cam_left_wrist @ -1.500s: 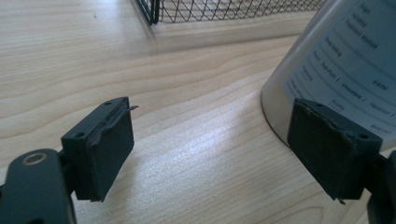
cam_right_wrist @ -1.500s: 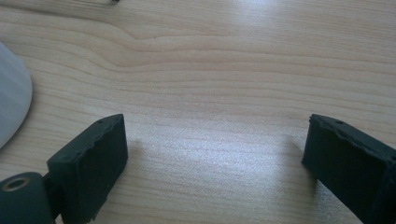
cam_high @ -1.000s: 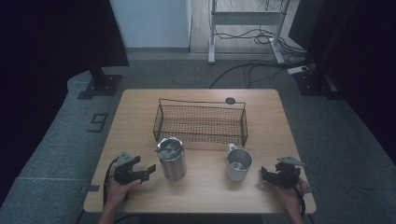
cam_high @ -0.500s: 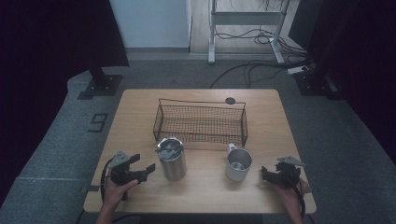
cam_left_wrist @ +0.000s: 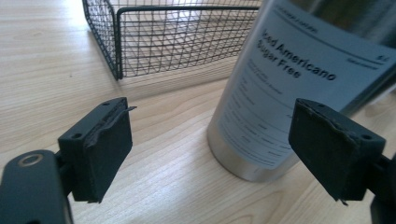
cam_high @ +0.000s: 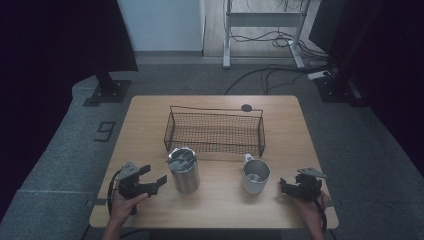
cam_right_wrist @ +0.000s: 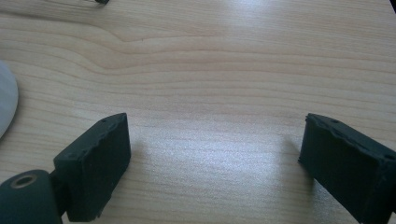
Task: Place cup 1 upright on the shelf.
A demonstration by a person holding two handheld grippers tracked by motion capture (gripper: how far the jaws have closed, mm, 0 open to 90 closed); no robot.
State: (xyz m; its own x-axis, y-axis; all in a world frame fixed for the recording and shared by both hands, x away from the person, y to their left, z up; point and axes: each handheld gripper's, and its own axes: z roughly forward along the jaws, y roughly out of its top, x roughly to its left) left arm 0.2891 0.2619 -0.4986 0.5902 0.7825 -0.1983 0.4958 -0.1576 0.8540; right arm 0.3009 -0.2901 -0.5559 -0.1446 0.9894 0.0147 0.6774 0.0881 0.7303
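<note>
Left gripper [cam_high: 159, 181] nearer "Sugar Free" tumbler [cam_left_wrist: 285, 88]

The wooden table [cam_high: 150, 112] carries a wire basket [cam_high: 215, 129] — and nearer, a steel tumbler [cam_high: 183, 170] and a mug [cam_high: 255, 175].

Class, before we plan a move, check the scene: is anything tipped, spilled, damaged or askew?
Little. The tumbler and mug stand upright, the basket sits square, and nothing is spilled. Only the pads of the left gripper look frayed at the edges.
</note>
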